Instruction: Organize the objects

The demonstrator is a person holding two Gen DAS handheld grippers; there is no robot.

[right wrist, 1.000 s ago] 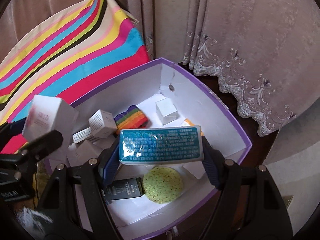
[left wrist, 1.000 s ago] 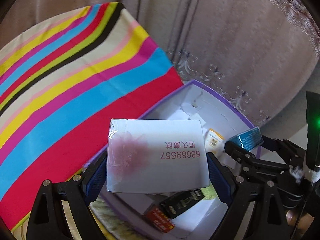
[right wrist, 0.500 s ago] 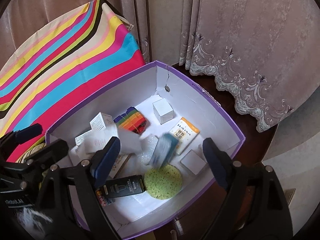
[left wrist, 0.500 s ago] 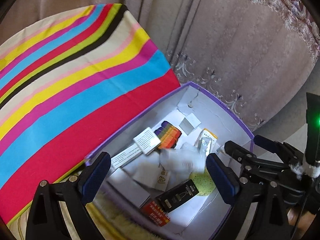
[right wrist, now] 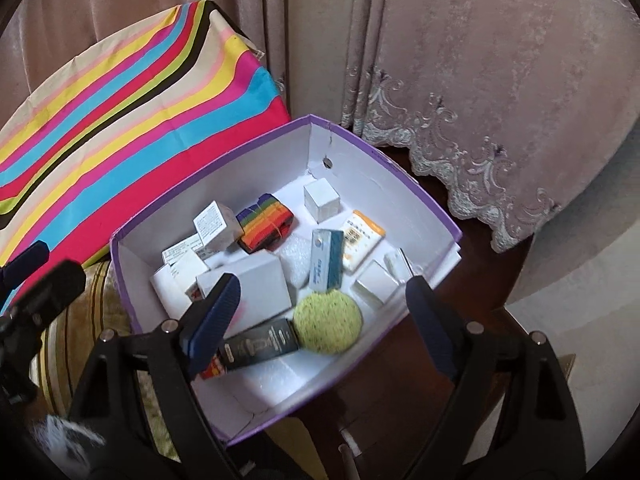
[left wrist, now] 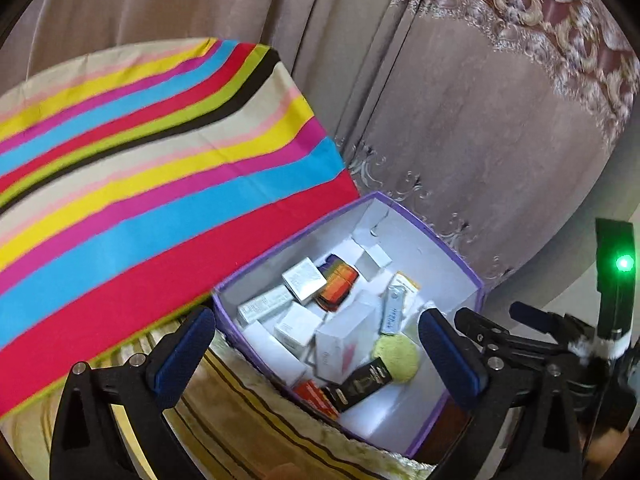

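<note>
1. While both grippers hang above the purple-rimmed box (right wrist: 416,192), the left gripper (left wrist: 316,356) has its jaws spread wide with nothing between them.
2. Right gripper (right wrist: 320,320) jaws are likewise parted and bare; its blue pads frame the near half of the box.
3. From the right wrist view, the left gripper shows as dark shapes at the left edge, near the box's left wall.
4. Inside the box, a large white carton (right wrist: 256,284) lies left of centre, touching smaller white cartons on its left.
5. A blue pack (right wrist: 326,260) stands on its long edge, tilted, just right of the white carton and leaning against an orange-and-white packet (right wrist: 362,240).
6. A round yellow-green sponge (right wrist: 327,322) lies flat near the front, just below the blue pack.
7. A black carton (right wrist: 262,344) lies beside the sponge on its left, with a red packet (right wrist: 212,370) poking out under its left end.
8. A rainbow-striped block (right wrist: 266,226) sits toward the far left, next to a tilted white cube with printed text (right wrist: 216,226).
9. A plain white cube (right wrist: 322,200) stands alone near the far corner.
10. Two more small white cartons (right wrist: 376,286) rest by the right wall.
11. A striped cloth (left wrist: 140,200) in pink, blue, yellow and red covers the surface left of the box, touching its far-left wall.
12. Beige curtains (right wrist: 480,60) with lace trim hang behind.
13. A dark wooden table (right wrist: 400,400) shows under the box's near right side.
</note>
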